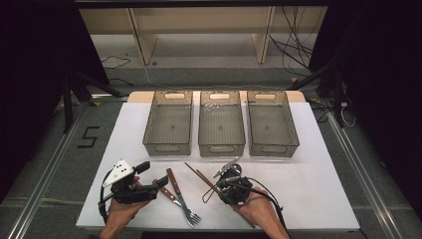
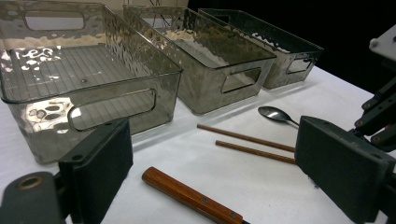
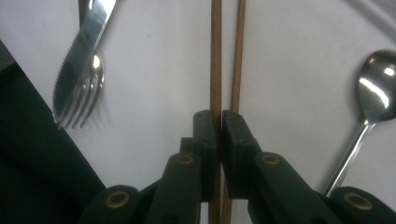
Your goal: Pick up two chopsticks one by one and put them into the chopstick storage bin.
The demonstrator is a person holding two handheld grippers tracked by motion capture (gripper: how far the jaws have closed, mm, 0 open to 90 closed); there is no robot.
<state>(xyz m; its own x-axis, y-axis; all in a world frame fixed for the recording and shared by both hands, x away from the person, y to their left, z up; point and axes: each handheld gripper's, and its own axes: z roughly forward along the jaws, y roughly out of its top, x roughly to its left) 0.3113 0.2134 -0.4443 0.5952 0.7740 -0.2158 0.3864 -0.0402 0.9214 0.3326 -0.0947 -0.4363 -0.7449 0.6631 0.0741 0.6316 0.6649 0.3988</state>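
Observation:
Two brown chopsticks [image 3: 215,56] lie side by side on the white table [image 1: 308,189]. My right gripper [image 3: 220,114] points down over their near ends, its jaws shut on them; in the high view it [image 1: 222,185] is at the bottom centre. A spoon [image 3: 376,88] lies just right of the chopsticks. A serrated knife [image 3: 81,51] crosses a fork [image 3: 86,100] to their left. My left gripper [image 1: 153,174] rests at the lower left, open, with nothing between its jaws; a wooden handle [image 2: 187,196] lies just ahead of it.
Three clear grey bins [image 1: 168,124], [image 1: 221,124], [image 1: 272,124] stand in a row at the back of the table, nothing inside them. In the left gripper view the chopsticks [image 2: 243,137] and spoon [image 2: 275,114] lie in front of the bins. Wooden shelving stands beyond the table.

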